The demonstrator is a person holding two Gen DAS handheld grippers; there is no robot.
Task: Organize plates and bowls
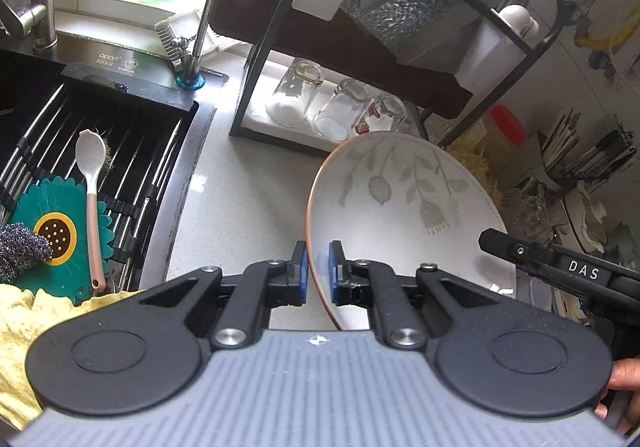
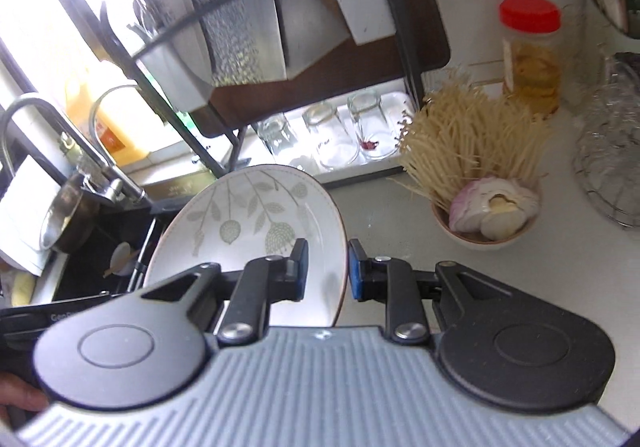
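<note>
A white plate with a grey leaf pattern and a brown rim (image 1: 404, 207) is held tilted above the light countertop (image 1: 248, 215). My left gripper (image 1: 318, 271) is shut on its left rim, blue pads on either side of the edge. In the right wrist view the same plate (image 2: 248, 223) sits between the jaws of my right gripper (image 2: 326, 271); the jaws straddle its right rim with a gap on the right pad's side. The right gripper's black body (image 1: 560, 263) shows at the plate's right edge in the left wrist view.
A black dish rack (image 1: 360, 27) stands behind, with upturned glasses (image 1: 336, 107) under it. The sink (image 1: 100, 151) at left holds a spoon (image 1: 92, 183) and green mat. A bowl with onion (image 2: 488, 215), noodles and a red-lidded jar (image 2: 530, 55) stand right.
</note>
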